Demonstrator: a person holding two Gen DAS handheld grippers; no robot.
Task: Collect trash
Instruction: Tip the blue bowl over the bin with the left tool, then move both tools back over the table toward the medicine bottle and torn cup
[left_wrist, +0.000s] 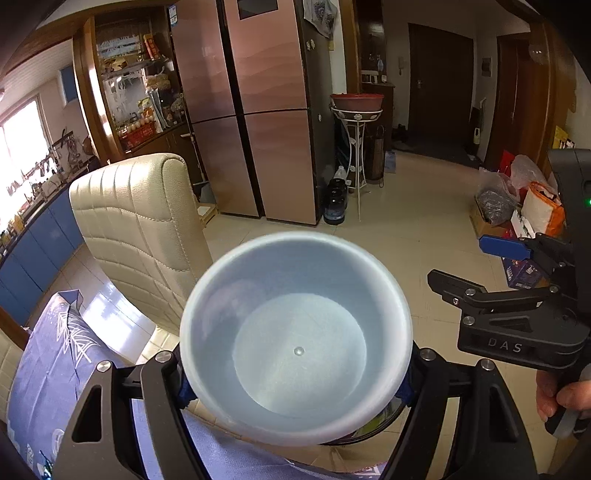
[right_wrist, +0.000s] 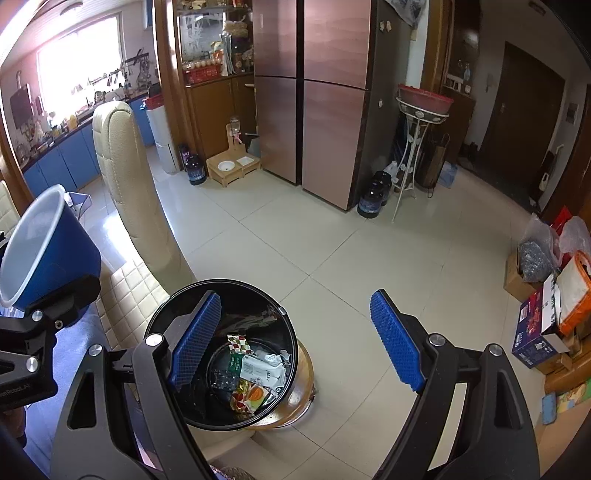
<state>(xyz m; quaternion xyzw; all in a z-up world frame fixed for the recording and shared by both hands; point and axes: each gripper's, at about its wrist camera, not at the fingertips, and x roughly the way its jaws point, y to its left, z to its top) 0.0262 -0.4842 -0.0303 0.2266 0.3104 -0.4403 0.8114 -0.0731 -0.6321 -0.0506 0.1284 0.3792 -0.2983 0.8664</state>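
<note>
Tiled kitchen floor; black round bin (right_wrist: 221, 354) holds wrappers. Left tool (left_wrist: 295, 391) grips the empty blue plastic cup (left_wrist: 295, 332) beside the bin, tipped for emptying. Right tool (right_wrist: 295, 339) gapes wide above it, empty.

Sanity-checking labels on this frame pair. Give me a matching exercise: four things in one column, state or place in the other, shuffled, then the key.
Column 1
1. cup
2. black bin
3. right gripper
4. red basin

Column 2
A. on a white metal stand beside the fridge
B. open, nothing between its pads
C. clamped in the left gripper, inside looks empty
D. on a round wooden stool, wrappers inside

Pairs: 1-C, 2-D, 3-B, 4-A
</note>
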